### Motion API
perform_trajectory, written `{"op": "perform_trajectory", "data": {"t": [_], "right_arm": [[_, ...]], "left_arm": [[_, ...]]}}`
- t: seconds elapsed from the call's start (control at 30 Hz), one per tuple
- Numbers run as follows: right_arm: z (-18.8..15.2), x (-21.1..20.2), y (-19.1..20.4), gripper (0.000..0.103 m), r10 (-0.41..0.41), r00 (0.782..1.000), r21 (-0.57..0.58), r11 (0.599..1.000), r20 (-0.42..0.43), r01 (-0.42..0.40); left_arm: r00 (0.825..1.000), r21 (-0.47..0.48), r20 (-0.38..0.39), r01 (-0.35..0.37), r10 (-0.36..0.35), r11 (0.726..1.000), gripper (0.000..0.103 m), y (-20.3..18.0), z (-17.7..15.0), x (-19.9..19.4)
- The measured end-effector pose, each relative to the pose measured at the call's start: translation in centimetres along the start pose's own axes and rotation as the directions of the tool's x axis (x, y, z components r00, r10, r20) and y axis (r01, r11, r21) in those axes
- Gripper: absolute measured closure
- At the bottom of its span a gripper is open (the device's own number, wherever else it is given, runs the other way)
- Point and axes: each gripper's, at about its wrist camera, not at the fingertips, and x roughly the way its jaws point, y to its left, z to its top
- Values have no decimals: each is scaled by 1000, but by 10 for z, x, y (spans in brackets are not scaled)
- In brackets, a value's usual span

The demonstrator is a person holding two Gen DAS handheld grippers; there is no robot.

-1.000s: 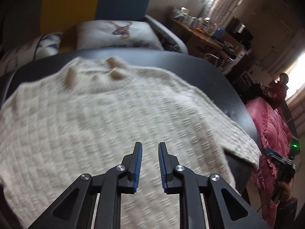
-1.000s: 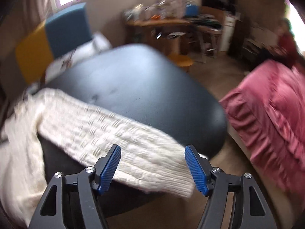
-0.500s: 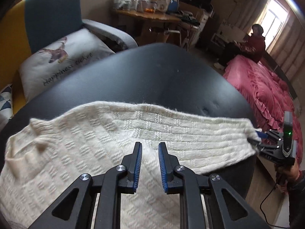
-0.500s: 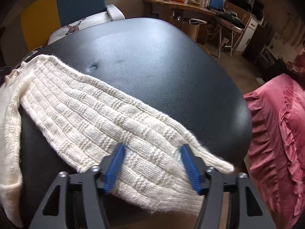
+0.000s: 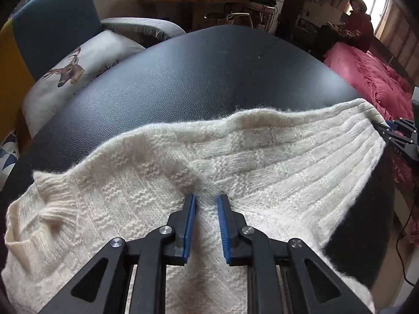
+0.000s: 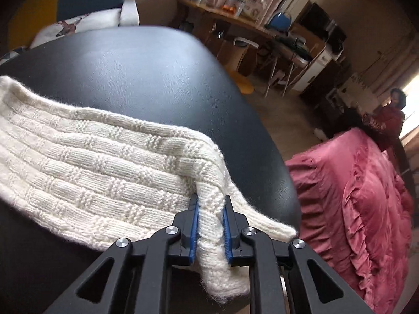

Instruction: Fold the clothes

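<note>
Right wrist: gripper (image 6: 211, 204) pinching sweater (image 6: 104, 162).

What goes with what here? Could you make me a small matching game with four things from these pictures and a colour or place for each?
Things:
1. cream knitted sweater
2. ruffled bedspread
3. deer-print cushion
4. right gripper

Descriptions:
A. pink, beside the table
B. on the blue and yellow armchair
C. spread over the black leather table top
D. fingers closed on the sleeve end

Pairs: 1-C, 2-A, 3-B, 4-D
</note>
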Motion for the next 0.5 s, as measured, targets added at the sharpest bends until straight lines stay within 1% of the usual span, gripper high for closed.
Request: {"op": "perform_trajectory", "data": {"t": [0.03,0.1,0.13,0.17,0.2,0.23,0.27,0.3,0.33,0.37,0.4,0.43,0.47,0.5], "right_arm": [[3,5,0,85,-9,1000,0,1000,0,9],[6,8,-6,77,-13,1000,25,1000,5,12],[8,9,-10,66,-14,1000,37,999,8,14],[9,10,-13,59,-16,1000,50,999,10,15],[11,5,-20,52,21,1000,90,996,9,-21],[11,-2,-23,52,51,998,125,991,25,-54],[10,-14,-23,51,63,997,141,988,55,-70],[10,-28,-20,50,79,993,136,987,89,-91],[9,-42,-14,45,137,984,124,981,117,-152],[6,-54,-6,43,261,957,125,953,130,-277],[4,-60,1,40,385,914,127,908,128,-400],[0,-67,15,40,511,852,122,844,111,-522],[-6,-73,33,40,591,803,101,796,80,-596],[-11,-76,49,40,630,775,78,771,50,-632]], "left_arm": [[1000,-2,0,-2,2,1000,85,0,0,0],[1000,-31,-12,7,-8,1000,85,4,2,-4],[1000,-58,-11,8,-8,998,85,8,1,-7],[1000,-89,1,4,-4,996,86,12,-1,-12],[1000,-118,28,8,-5,993,86,17,-5,-20],[999,-135,51,13,-6,991,86,20,-11,-28],[997,-148,72,17,-6,989,86,22,-18,-35],[996,-152,89,8,5,988,85,24,-26,-42],[995,-144,102,-7,21,990,85,23,-36,-48],[994,-133,107,-22,36,991,85,20,-40,-49],[994,-123,101,-40,52,992,85,20,-45,-48],[993,-114,91,-59,69,992,85,20,-50,-47],[994,-113,81,-69,79,991,85,20,-54,-45],[994,-114,71,-78,86,990,85,20,-59,-43]]}}
